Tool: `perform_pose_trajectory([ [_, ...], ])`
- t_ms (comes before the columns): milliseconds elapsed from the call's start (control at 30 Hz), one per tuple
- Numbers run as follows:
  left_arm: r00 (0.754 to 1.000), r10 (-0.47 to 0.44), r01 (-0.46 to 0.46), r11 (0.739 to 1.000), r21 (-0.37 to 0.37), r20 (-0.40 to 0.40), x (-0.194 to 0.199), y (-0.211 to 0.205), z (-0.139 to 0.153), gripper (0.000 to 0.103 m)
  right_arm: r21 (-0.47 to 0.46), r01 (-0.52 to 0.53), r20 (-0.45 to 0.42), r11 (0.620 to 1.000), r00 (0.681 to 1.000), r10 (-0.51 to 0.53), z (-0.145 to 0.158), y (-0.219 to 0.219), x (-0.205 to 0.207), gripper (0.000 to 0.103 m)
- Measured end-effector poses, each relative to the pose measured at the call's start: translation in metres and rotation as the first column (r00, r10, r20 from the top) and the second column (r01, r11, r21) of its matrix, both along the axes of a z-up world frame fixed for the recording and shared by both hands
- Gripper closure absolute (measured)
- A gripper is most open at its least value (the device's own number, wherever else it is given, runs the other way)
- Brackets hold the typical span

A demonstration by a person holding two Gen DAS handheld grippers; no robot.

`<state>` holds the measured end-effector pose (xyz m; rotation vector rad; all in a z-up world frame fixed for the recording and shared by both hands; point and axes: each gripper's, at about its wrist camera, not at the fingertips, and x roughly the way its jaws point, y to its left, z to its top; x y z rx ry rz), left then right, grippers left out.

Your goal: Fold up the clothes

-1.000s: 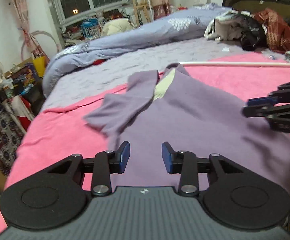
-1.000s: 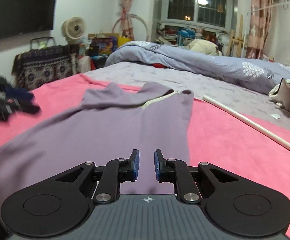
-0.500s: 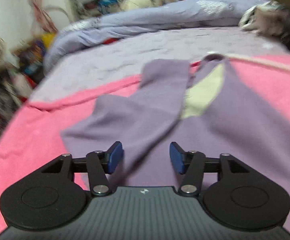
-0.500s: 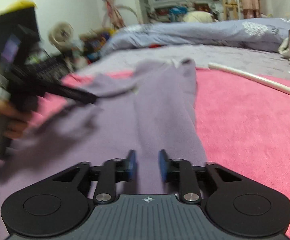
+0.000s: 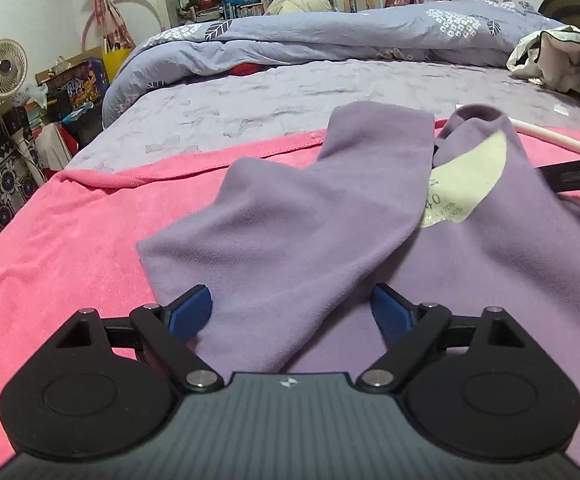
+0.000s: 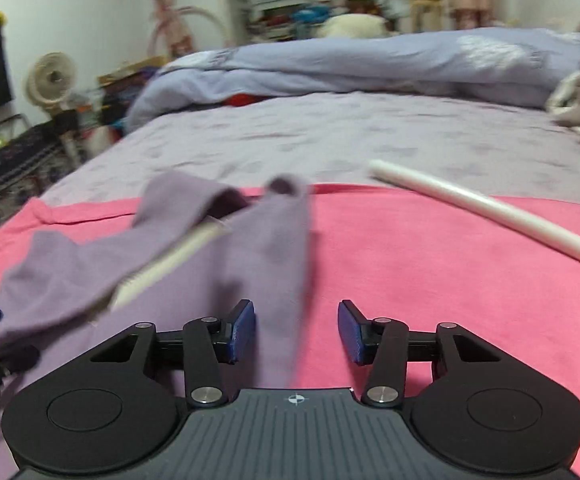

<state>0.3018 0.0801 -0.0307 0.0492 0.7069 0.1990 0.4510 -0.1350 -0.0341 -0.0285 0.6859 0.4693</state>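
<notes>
Both jaws are spread wide, nothing gripped; a sleeve is straddled by the left gripper, so pinching seems next.

Matt purple fleece garment on fuzzy pink terry-like blanket

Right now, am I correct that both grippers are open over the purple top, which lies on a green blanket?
Not quite: the blanket is pink, not green, as the left wrist view shows. The rest holds: the left gripper and right gripper are both open over the purple top.
</notes>
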Motion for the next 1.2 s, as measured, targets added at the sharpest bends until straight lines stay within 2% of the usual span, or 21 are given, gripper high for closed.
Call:
perform_pose_trajectory([
  [33, 1.0, 0.001, -0.001, 1.0, -0.004, 0.001, 0.001, 0.001, 0.0, 0.013, -0.011, 0.0, 0.0, 1.0, 1.0, 0.0, -0.002, 0.01, 0.004, 0.07],
  [100, 1.0, 0.003, -0.002, 1.0, -0.01, 0.005, 0.0, 0.002, 0.0, 0.013, -0.026, 0.027, 0.003, 0.999, 1.0, -0.027, 0.002, 0.019, 0.005, 0.092],
  [200, 1.0, 0.007, -0.007, 1.0, -0.021, 0.013, -0.002, 0.003, 0.003, 0.018, -0.011, 0.064, 0.027, 0.998, 0.998, -0.064, 0.018, 0.021, -0.002, 0.095],
  [300, 1.0, 0.012, -0.012, 1.0, -0.023, 0.017, -0.003, 0.003, 0.003, 0.018, 0.025, 0.12, 0.077, 0.992, 0.99, -0.121, 0.033, 0.002, -0.012, 0.096],
  [533, 1.0, 0.014, -0.014, 1.0, -0.02, 0.014, -0.002, 0.003, 0.002, 0.017, 0.018, 0.293, 0.167, 0.956, 0.942, -0.292, 0.053, -0.046, -0.027, 0.097],
  [600, 1.0, 0.015, -0.015, 1.0, -0.021, 0.014, -0.002, 0.004, 0.002, 0.017, 0.011, 0.347, 0.2, 0.938, 0.918, -0.342, 0.059, -0.061, -0.032, 0.097],
  [667, 1.0, 0.016, -0.016, 1.0, -0.022, 0.013, -0.003, 0.004, 0.002, 0.017, -0.018, 0.42, 0.257, 0.907, 0.879, -0.402, 0.062, -0.08, -0.042, 0.097],
  [867, 1.0, 0.017, -0.017, 1.0, -0.015, 0.011, -0.002, 0.003, 0.002, 0.016, -0.017, 0.608, 0.333, 0.794, 0.752, -0.569, 0.067, -0.158, -0.071, 0.097],
  [933, 1.0, 0.017, -0.016, 1.0, -0.013, 0.011, -0.001, 0.003, 0.002, 0.016, -0.04, 0.642, 0.324, 0.765, 0.733, -0.598, 0.061, -0.182, -0.081, 0.097],
  [1000, 1.0, 0.017, -0.017, 1.0, -0.012, 0.01, -0.001, 0.003, 0.002, 0.016, -0.064, 0.663, 0.296, 0.746, 0.727, -0.62, 0.049, -0.202, -0.091, 0.097],
  [1100, 1.0, 0.018, -0.018, 1.0, -0.011, 0.009, -0.001, 0.003, 0.002, 0.016, -0.166, 0.656, 0.221, 0.736, 0.752, -0.621, 0.02, -0.211, -0.1, 0.097],
  [1167, 1.0, 0.019, -0.018, 1.0, -0.012, 0.009, -0.001, 0.004, 0.001, 0.015, -0.259, 0.624, 0.117, 0.737, 0.778, -0.618, -0.005, -0.214, -0.102, 0.096],
  [1200, 1.0, 0.019, -0.019, 1.0, -0.011, 0.008, 0.0, 0.004, 0.001, 0.015, -0.278, 0.625, 0.092, 0.73, 0.773, -0.627, -0.01, -0.217, -0.105, 0.095],
])
